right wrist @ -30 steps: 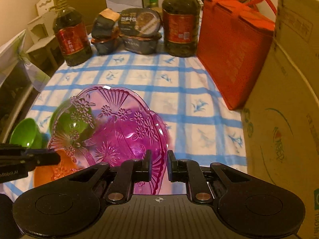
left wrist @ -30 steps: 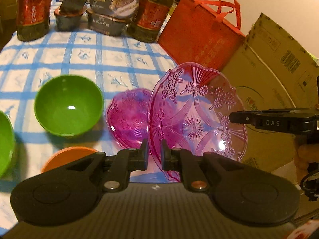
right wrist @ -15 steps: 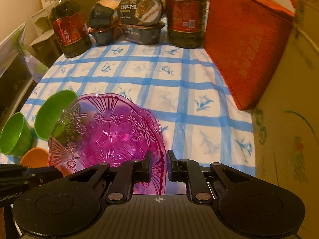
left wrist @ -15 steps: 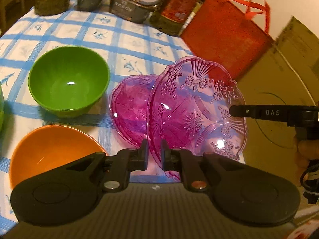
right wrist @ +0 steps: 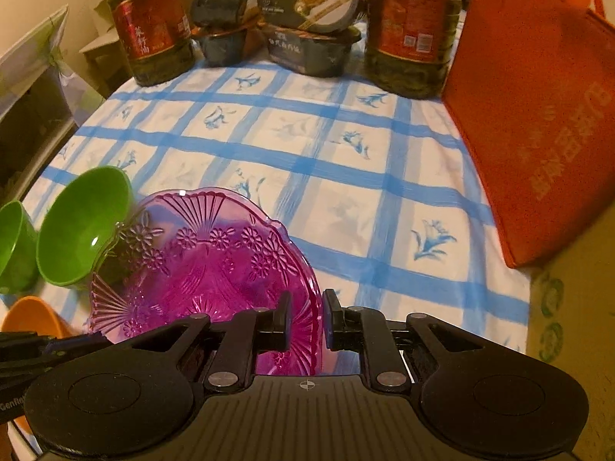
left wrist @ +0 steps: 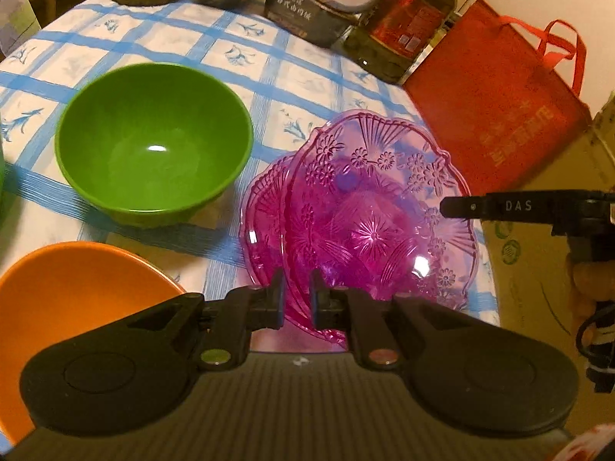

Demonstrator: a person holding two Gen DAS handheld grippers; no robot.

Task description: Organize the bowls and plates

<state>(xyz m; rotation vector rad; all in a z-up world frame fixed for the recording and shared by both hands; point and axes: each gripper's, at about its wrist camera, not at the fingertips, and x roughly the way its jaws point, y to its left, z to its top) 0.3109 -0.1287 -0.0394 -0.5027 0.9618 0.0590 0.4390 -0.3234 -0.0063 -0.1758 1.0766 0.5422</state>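
1. The upper pink plate [left wrist: 384,207] is a clear, flower-embossed dish gripped at two rim points: its near edge runs between the left gripper [left wrist: 298,299] jaws, and its other edge runs between the right gripper [right wrist: 305,319] jaws.
2. It sits tilted over a second pink plate [left wrist: 265,207] that rests on the checked blue-and-white surface [right wrist: 326,176]; whether the two plates touch cannot be told.
3. The left jaws are clenched on the rim of the upper pink plate, leaving only a narrow gap filled by the plastic edge.
4. The right jaws are likewise clamped on the rim, the thin edge pinched between the pads; from the left wrist view, this gripper's finger reaches in from the right over the plate's far rim.
5. A green bowl [left wrist: 153,146] stands upright on the surface just left of the plates, with an orange bowl [left wrist: 77,292] nearer the camera and a second green bowl [right wrist: 11,246] further left.
6. At the far end of the surface stand oil bottles [right wrist: 152,27] and stacked food tubs [right wrist: 311,23]; a red bag [right wrist: 538,123] leans at the right.
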